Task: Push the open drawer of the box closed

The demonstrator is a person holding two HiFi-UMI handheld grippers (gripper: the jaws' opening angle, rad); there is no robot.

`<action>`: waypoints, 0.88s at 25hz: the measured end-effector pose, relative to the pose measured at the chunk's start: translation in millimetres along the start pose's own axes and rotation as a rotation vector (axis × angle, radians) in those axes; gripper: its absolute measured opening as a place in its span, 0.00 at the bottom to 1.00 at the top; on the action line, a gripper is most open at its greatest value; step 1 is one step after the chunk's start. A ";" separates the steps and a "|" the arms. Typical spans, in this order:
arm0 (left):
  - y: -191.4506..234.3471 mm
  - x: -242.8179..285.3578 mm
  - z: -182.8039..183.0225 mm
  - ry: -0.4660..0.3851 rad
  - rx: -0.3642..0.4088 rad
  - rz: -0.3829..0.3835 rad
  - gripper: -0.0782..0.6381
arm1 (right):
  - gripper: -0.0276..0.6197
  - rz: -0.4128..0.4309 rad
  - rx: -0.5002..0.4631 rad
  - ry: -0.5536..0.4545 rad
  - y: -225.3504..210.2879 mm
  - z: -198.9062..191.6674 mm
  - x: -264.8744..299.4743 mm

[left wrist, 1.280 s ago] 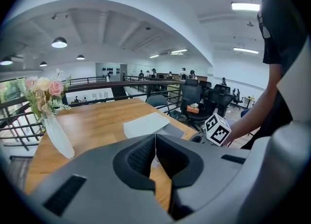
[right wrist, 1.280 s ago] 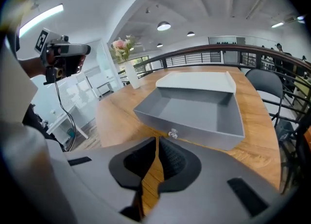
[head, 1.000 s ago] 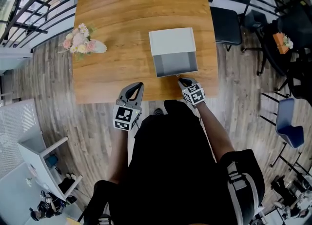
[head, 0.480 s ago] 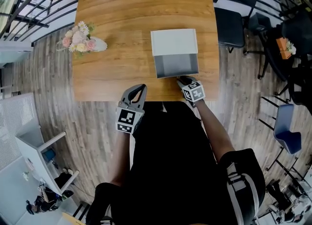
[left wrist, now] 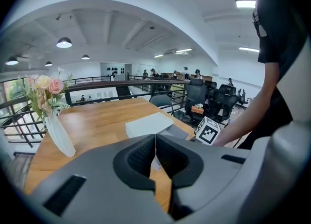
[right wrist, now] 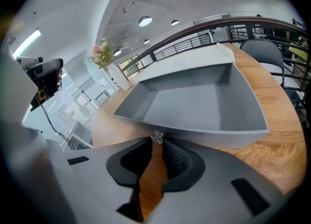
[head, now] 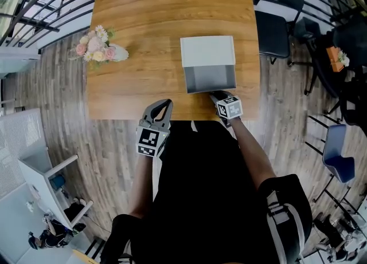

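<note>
Right gripper [head: 217, 94] sits at the near, right part of the table [head: 143, 28], its 2 jaws drawn close with the small knob [right wrist: 157, 137] of the drawer [head: 211, 79] pinched between their tips. That knob is on the middle of the drawer's front wall, and the gripper's own view shows bare wood under the narrow gap behind the tips. The grey drawer is pulled out toward the person and is open, its front wall close to the table's near edge, so there is little tabletop on the gripper's side of it. Its far end runs into the white box [head: 207, 51], which stands right of the table's middle, its right side near the table's right edge.

Left gripper [head: 161, 105] hangs at the near edge of the table, well apart from the drawer, its 2 jaws together with the tips touching and nothing between them. Between it and the box lies open wood. Beyond the box the tabletop is also open, up to the far edge.

1 vase of flowers [head: 100, 54] stands near the table's left edge, well apart from the box and from both grippers. The table is of light wood with a plain grain and stands on a grey plank floor [head: 57, 97]. A black chair [head: 275, 11] stands just off the table's right side, and a dark railing [head: 34, 22] runs past the far left corner.
</note>
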State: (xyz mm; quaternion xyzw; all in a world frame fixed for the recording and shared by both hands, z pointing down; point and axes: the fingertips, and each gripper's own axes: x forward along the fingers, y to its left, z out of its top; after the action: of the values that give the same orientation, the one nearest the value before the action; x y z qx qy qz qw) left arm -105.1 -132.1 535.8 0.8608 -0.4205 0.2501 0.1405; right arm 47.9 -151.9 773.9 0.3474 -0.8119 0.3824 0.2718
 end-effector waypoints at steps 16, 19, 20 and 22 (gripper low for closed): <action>12.7 7.7 1.7 0.002 0.000 -0.018 0.14 | 0.16 0.014 -0.027 -0.035 4.9 14.8 1.8; 16.0 9.7 8.5 -0.020 0.009 -0.018 0.14 | 0.16 0.005 -0.023 -0.036 2.7 17.1 3.6; 17.2 10.0 8.0 -0.017 0.010 -0.020 0.14 | 0.16 0.002 -0.020 -0.037 2.3 18.1 3.9; 19.9 10.6 6.1 -0.005 0.008 -0.024 0.14 | 0.16 -0.004 -0.014 -0.040 1.4 20.7 4.6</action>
State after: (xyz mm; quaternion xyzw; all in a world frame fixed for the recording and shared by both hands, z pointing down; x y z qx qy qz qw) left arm -113.5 -153.9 537.2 0.8669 -0.4096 0.2479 0.1389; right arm 40.4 -169.7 764.9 0.3550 -0.8190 0.3693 0.2587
